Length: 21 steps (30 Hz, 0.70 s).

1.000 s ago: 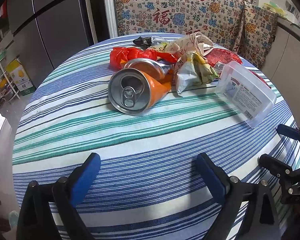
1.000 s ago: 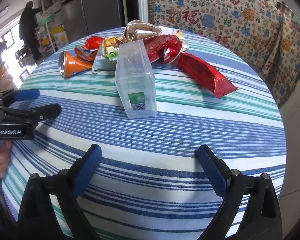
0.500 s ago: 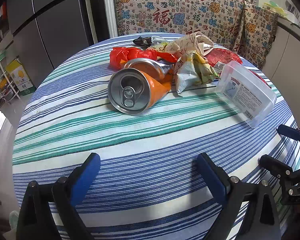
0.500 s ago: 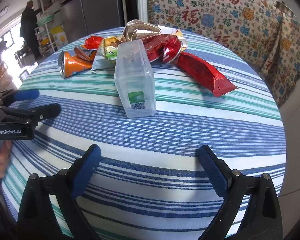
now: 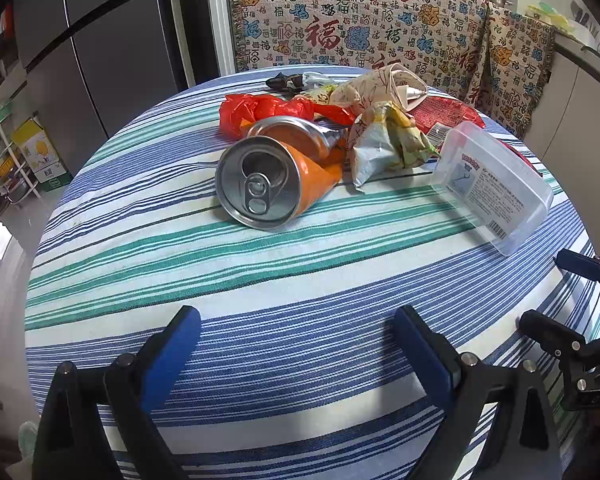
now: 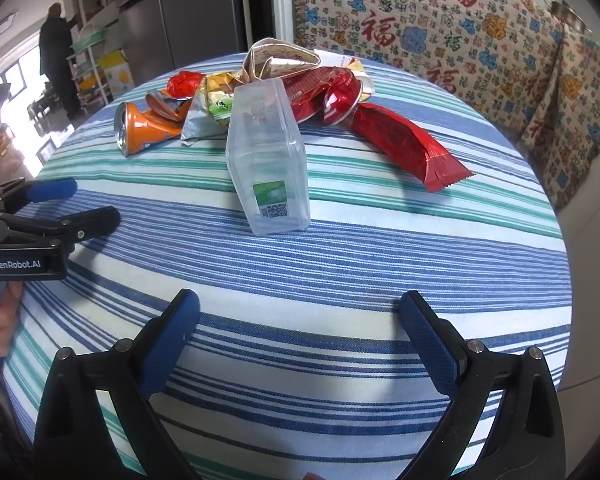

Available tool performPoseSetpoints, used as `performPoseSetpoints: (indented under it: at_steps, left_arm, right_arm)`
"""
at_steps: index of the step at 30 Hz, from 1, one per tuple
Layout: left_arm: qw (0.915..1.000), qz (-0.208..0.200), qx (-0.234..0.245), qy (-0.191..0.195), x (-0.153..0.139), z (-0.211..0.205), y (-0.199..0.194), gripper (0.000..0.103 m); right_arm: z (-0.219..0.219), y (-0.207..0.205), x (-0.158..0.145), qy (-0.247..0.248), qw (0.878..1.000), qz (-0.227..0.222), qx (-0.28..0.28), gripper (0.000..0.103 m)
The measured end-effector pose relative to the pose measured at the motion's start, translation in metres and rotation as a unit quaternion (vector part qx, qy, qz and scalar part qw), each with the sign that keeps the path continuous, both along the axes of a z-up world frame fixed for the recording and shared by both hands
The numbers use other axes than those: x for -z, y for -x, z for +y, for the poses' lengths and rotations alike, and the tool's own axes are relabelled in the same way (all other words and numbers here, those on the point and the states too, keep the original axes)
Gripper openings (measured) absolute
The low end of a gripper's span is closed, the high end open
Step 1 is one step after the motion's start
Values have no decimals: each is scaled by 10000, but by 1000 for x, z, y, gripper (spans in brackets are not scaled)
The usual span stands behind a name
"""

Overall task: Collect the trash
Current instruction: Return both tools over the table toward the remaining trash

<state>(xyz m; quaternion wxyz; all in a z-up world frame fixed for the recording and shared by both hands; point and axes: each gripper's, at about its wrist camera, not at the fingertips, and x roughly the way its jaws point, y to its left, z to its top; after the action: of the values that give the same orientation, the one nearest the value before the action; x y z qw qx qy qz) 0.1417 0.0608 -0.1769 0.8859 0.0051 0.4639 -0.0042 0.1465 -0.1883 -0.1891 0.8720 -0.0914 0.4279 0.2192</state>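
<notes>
Orange can (image 5: pixel 276 180), red wrapper (image 6: pixel 408 144), blue-padded tongs (image 5: pixel 296 340) — tablecloth (image 5: pixel 260 288) striped blue, green, white.

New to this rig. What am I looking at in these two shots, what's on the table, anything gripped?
No robot arm here: a person holds a two-finger gripper in each hand, and each gripper carries a fisheye camera looking forward along its fingers.

One picture is from the left gripper, the other from the right gripper. The blue-padded prongs at the bottom of each picture are that gripper's own fingers. Each camera also catches the other gripper at its edge.

Both hover over a round table with a striped tablecloth. On it lies a heap of trash: a crushed orange can, a clear plastic box, a long red wrapper, a red plastic bag and crumpled snack wrappers.

Both grippers are open and hold nothing; no trash has been picked up yet.
</notes>
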Motion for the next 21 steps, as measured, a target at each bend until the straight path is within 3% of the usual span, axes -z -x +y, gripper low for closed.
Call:
performPoseSetpoints:
  at_steps: [21]
  left_arm:
    - [9998, 37, 171, 53, -1, 3, 1, 99]
  right_arm:
    - [-1, 0, 0, 0, 10000, 14, -33, 101]
